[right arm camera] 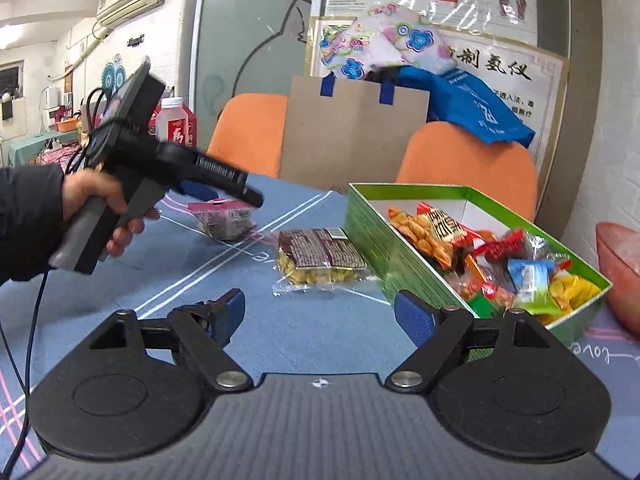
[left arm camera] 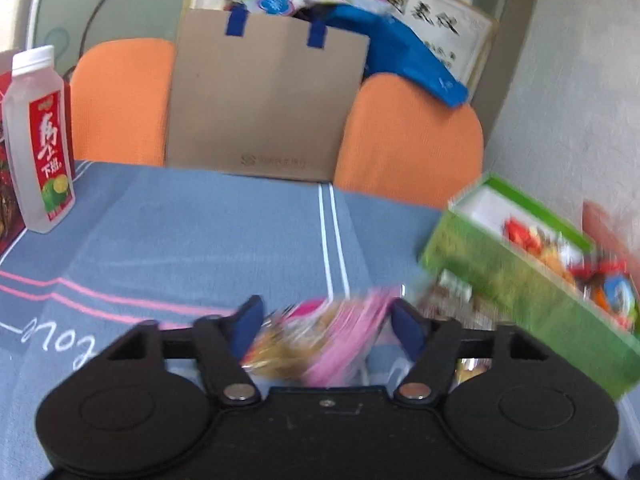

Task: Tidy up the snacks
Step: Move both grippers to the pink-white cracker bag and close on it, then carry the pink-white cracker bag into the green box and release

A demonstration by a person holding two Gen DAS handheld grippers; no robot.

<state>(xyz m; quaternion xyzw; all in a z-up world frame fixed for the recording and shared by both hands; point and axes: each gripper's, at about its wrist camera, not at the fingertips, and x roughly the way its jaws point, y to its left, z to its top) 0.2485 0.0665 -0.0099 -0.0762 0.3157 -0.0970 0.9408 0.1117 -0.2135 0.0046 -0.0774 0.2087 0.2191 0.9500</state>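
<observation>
Left claw [left arm camera: 326,322], left wrist view: jaws wide apart, pink snack packet [left arm camera: 320,340] lying between the blue pads [left arm camera: 248,326], blurred, so contact unclear; no firm grip visible. Green box [left arm camera: 516,280] of snacks up and to the right of the claw, tilted in frame. Drink bottle [left arm camera: 38,140] far left on the blue tablecloth [left arm camera: 200,232]. Brown paper bag [left arm camera: 264,104] straight ahead between two orange chairs [left arm camera: 120,100].

Right claw [right arm camera: 320,312], right wrist view: jaws wide open, nothing between the pads. Dark-labelled nut packet [right arm camera: 320,260] just ahead on the cloth. Green box [right arm camera: 372,236] ahead-right, touching that packet's edge, filled with mixed wrapped snacks [right arm camera: 500,264]. Left claw [right arm camera: 224,188] ahead-left, held by a hand [right arm camera: 100,200], hovering over the pink packet [right arm camera: 226,218].
</observation>
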